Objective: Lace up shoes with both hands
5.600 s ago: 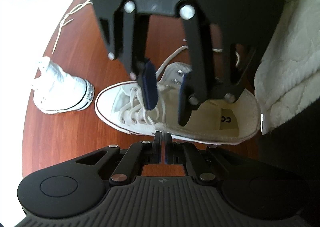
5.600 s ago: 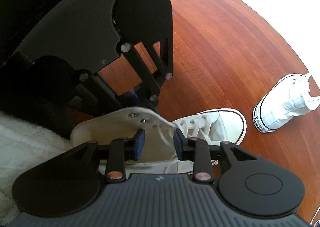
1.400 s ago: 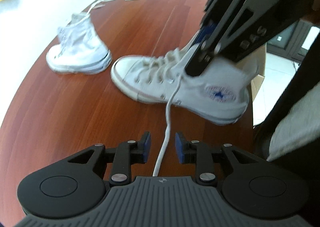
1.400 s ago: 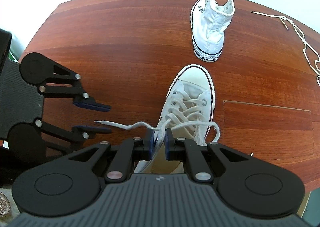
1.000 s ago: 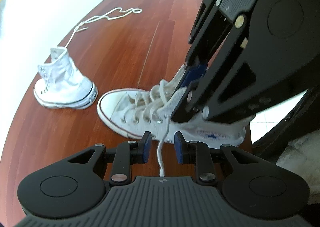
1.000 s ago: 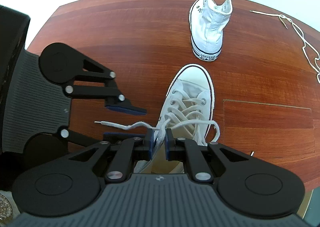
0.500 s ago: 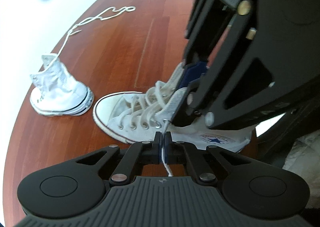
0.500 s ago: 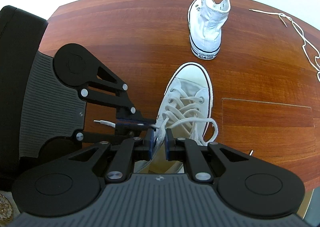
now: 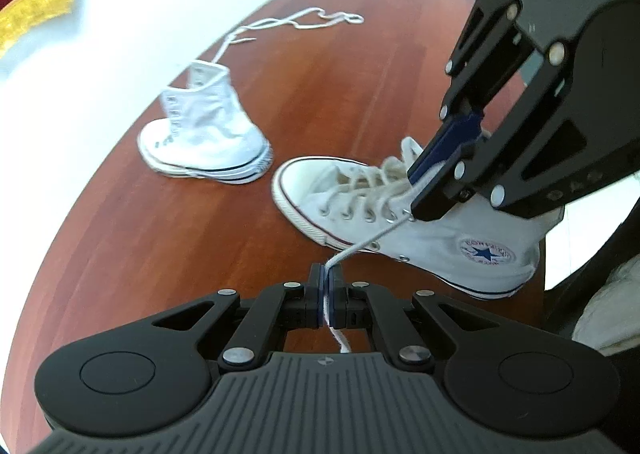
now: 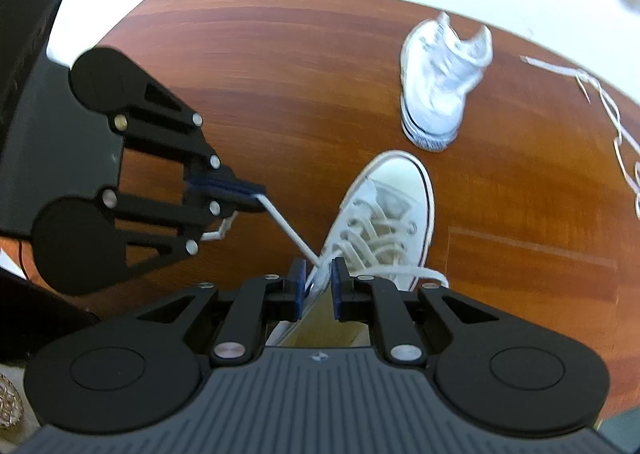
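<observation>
Two grippers are working one lace [image 9: 372, 240] on the near shoe [image 9: 432, 222], which is lying on the counter [image 9: 168, 238] with its toe pointing away from the right gripper.

Step in hand, as judged: drawing the lace end out through an upper eyelet [image 9: 407, 211]. To do it well, pull along the line of the lace, away from the eyelet, in one steady draw. Keep the shoe pinned so that it is not sliding across the counter. Avoid jerking, since the lace is already running taut.

Left gripper [image 9: 325, 286]: its fingers are clamped fully together on the lace, with a short tail showing behind them.

Right gripper [image 10: 317, 286]: its fingers are standing narrowly apart and have just been opening; the collar edge [image 10: 316, 282] of the shoe is sitting between them, touching the left pad. Whether it is gripped cannot be told.

Far shoe [image 9: 204, 134] and a loose lace [image 9: 296, 20] are lying well apart, untouched.
</observation>
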`<control>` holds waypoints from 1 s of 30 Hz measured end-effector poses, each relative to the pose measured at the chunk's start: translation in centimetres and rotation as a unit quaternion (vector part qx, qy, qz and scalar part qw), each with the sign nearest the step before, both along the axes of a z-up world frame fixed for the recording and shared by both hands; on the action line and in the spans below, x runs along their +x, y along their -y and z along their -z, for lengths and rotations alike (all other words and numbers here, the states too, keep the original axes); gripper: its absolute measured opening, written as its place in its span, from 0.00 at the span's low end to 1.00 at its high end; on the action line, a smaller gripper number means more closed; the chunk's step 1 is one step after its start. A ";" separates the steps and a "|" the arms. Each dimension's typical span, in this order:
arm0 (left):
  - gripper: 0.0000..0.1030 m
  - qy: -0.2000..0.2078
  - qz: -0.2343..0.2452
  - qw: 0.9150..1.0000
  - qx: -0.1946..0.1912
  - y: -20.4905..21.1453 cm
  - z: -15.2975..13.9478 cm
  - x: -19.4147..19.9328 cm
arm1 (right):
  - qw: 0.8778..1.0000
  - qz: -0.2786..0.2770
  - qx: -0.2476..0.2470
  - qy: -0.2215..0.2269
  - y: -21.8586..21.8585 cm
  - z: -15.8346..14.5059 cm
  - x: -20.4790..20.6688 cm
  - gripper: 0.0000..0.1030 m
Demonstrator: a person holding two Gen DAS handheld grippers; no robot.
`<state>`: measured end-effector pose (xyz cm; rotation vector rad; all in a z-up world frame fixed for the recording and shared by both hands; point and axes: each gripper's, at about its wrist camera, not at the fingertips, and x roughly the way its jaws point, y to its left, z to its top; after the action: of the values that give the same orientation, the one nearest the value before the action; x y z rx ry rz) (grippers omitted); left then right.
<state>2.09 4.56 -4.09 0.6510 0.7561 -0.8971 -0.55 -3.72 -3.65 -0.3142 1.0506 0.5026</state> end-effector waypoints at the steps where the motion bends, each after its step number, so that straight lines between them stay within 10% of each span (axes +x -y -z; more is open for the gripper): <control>1: 0.02 0.001 -0.007 1.000 -0.005 -0.3 -0.3 0.0 | 1.000 -0.011 -0.003 0.002 -0.3 0.0 0.1 0.14; 9: 0.03 0.017 -0.041 0.999 -0.028 -1.5 -1.9 -0.1 | 0.995 -0.096 -0.033 -0.001 -3.3 1.4 1.4 0.13; 19: 0.04 0.000 -0.064 0.997 -0.034 -2.1 -1.7 0.1 | 0.998 -0.018 0.044 -0.052 -1.3 1.6 4.1 0.01; 22: 0.13 -0.027 -0.070 0.996 -0.054 -2.2 -1.6 0.2 | 0.992 0.016 0.099 -0.080 -0.2 1.1 5.1 0.01; 25: 0.48 -0.060 -0.073 0.993 -0.073 -1.8 -1.4 0.2 | 0.983 0.039 0.149 -0.101 0.8 0.4 6.0 0.01; 30: 0.59 -0.094 -0.090 0.987 -0.095 -1.0 -0.4 0.2 | 0.971 0.057 0.195 -0.124 1.7 -0.5 6.9 0.01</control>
<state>2.27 5.56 -3.67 0.3278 0.8709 -0.8582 6.40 -5.44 -3.14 0.1617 1.1748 0.6426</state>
